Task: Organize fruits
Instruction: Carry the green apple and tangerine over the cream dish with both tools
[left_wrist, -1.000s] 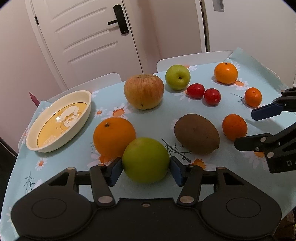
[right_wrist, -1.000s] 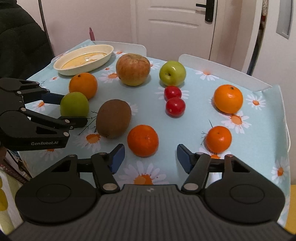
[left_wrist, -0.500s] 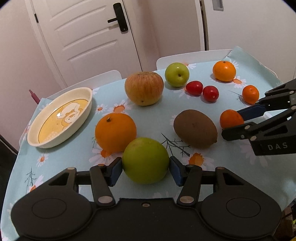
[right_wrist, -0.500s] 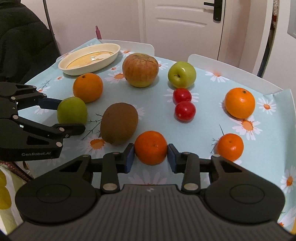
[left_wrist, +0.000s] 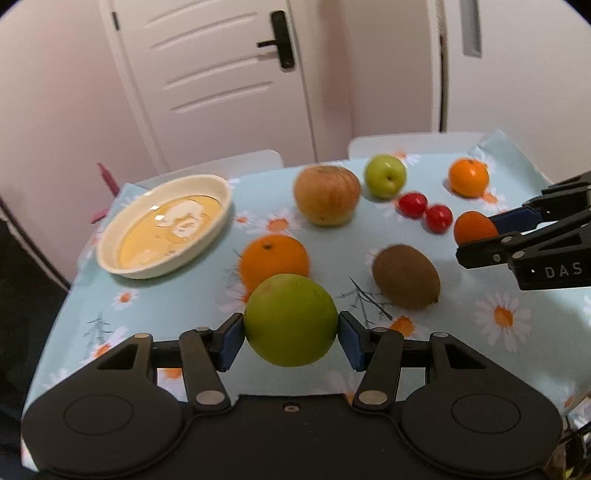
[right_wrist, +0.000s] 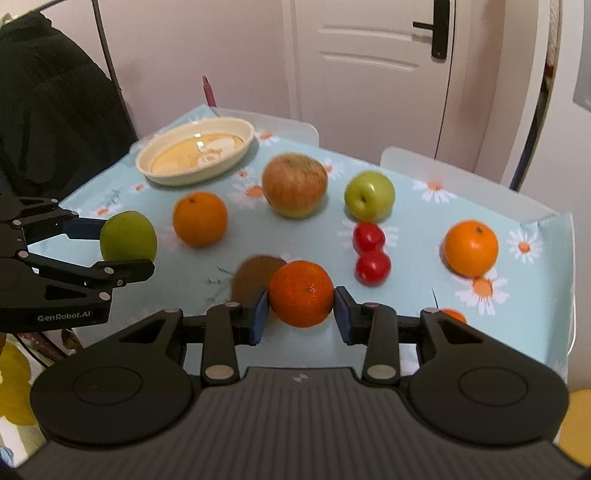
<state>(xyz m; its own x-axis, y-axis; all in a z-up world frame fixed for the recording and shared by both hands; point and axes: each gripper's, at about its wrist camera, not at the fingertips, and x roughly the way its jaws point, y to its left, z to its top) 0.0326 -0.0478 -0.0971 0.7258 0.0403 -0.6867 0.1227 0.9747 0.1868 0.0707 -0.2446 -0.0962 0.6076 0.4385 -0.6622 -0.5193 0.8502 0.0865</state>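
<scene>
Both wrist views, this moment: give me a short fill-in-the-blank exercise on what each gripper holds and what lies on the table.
1. The left gripper is shut on a ____ apple.
2. The right gripper is shut on a small ____.
3. The cream dish holds ____ fruit.
4. Two small red fruits lie ____ each other.

Missing words: green; orange; no; touching

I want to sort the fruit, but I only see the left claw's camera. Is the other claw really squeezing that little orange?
Observer: Yes. The right claw has both blue pads pressed against the little orange.
Operator: Is any fruit hiding from me?
Observer: One more small orange peeks out behind the right claw's arm, down on the tablecloth.
</scene>
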